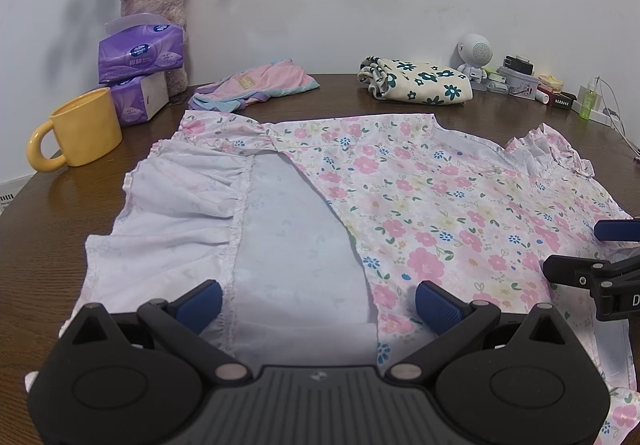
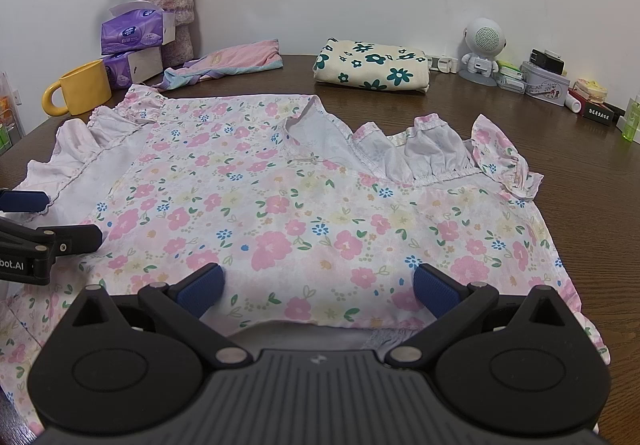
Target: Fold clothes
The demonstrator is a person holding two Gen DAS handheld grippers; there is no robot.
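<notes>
A pink floral garment (image 1: 420, 197) (image 2: 320, 213) with ruffled sleeves lies spread on the dark wooden table (image 1: 48, 229) (image 2: 580, 149). Its left side is turned over, and the pale inside (image 1: 288, 237) shows there. My left gripper (image 1: 318, 301) hovers open just above the near hem, over that pale part. My right gripper (image 2: 318, 287) is open above the floral cloth near its hem. Each gripper shows at the edge of the other's view: the right gripper (image 1: 600, 257) and the left gripper (image 2: 44, 225). Nothing is between either pair of fingers.
A folded cream cloth with dark flowers (image 1: 416, 83) (image 2: 372, 65) and a crumpled pink garment (image 1: 256, 87) (image 2: 224, 63) lie at the back. A yellow mug (image 1: 76, 133) (image 2: 76, 93), tissue packs (image 1: 140, 57), a vase (image 2: 168, 5) stand back left. A small speaker (image 2: 482, 49) and clutter sit back right.
</notes>
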